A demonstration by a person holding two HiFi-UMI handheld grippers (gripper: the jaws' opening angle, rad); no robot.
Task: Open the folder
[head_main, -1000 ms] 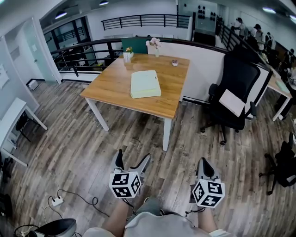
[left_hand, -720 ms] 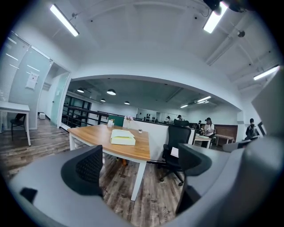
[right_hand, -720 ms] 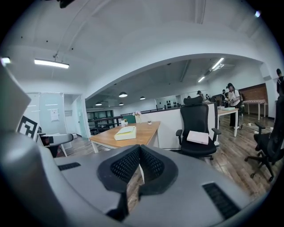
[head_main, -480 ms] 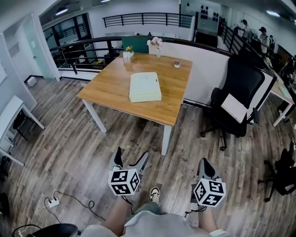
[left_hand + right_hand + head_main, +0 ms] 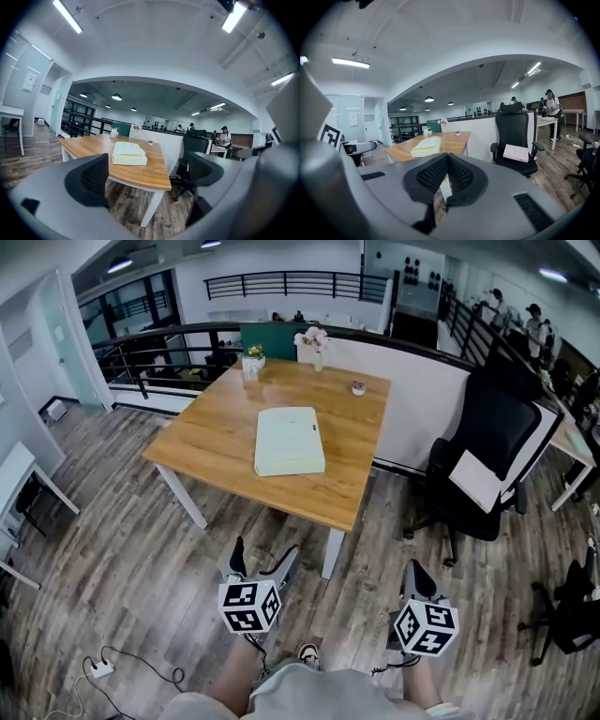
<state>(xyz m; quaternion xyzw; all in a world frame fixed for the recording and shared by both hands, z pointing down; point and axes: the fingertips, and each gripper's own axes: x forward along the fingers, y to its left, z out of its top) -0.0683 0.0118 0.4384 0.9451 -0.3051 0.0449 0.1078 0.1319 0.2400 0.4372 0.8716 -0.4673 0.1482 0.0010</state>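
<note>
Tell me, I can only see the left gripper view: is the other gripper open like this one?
Observer: No. The right gripper has its jaws shut together, with nothing between them.
Operator: Is anything on the black chair?
Observer: Yes, a flat white thing lies on its seat.
Operator: Anything on the floor?
Observer: A white power strip with a cord, low at the head view's left.

The folder (image 5: 290, 441) (closed) lies on the table (image 5: 211, 432).

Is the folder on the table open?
No, the folder lies flat on the table with its cover closed.
</note>
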